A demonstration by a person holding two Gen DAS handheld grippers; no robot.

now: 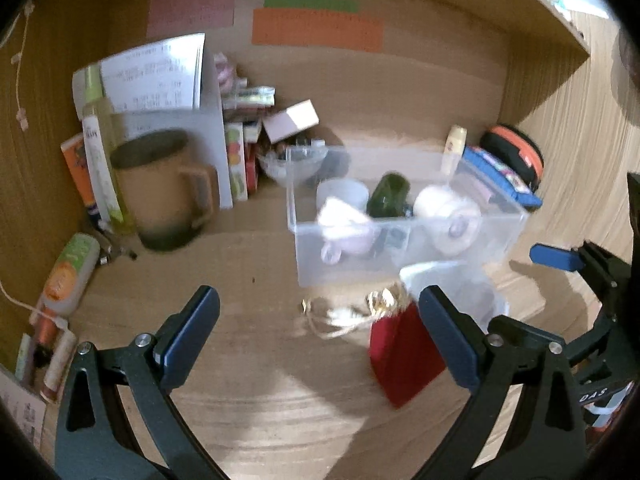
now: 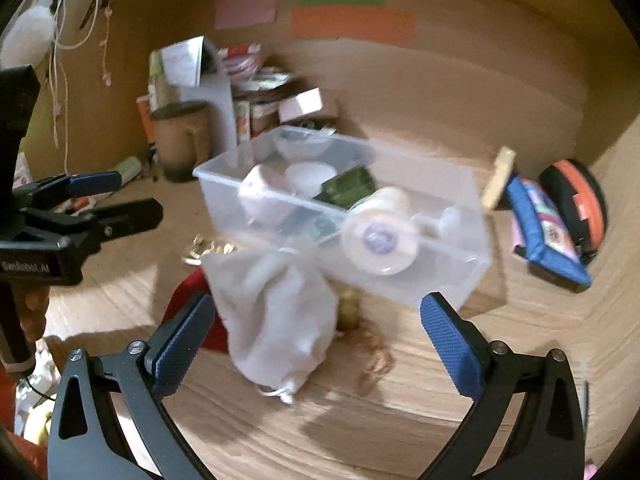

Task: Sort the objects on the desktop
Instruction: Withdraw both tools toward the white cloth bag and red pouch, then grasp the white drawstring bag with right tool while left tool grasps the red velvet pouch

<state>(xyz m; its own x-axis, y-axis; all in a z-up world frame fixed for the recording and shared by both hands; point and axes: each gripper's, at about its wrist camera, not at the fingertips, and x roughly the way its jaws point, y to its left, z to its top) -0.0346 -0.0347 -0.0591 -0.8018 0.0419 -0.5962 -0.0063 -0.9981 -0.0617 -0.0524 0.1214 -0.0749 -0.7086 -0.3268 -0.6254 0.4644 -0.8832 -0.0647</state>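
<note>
- Left gripper (image 1: pixel 319 328): ribbed blue pads spread wide, empty, above the wood-grain desk (image 1: pixel 248 380).
- Right gripper (image 2: pixel 316 332): jaws apart, empty, over a soft white cloth pouch (image 2: pixel 276 316).
- Clear plastic box (image 2: pixel 440 272) mid-desk holds round jars.
- Red paper bag (image 1: pixel 400 356) lies just beside the pouch.

Landmark: bin (image 2: pixel 404 280) on desk (image 2: pixel 360 420). In it: tape roll (image 2: pixel 378 236), bottle (image 2: pixel 350 188), cup (image 2: pixel 310 176). Pouch (image 2: pixel 276 312) just in front of bin, bag (image 1: pixel 404 356) beside pouch. Mug (image 1: pixel 160 188) left of bin, boxes (image 1: pixel 240 160) behind-left, case (image 2: pixel 576 200) right.
</note>
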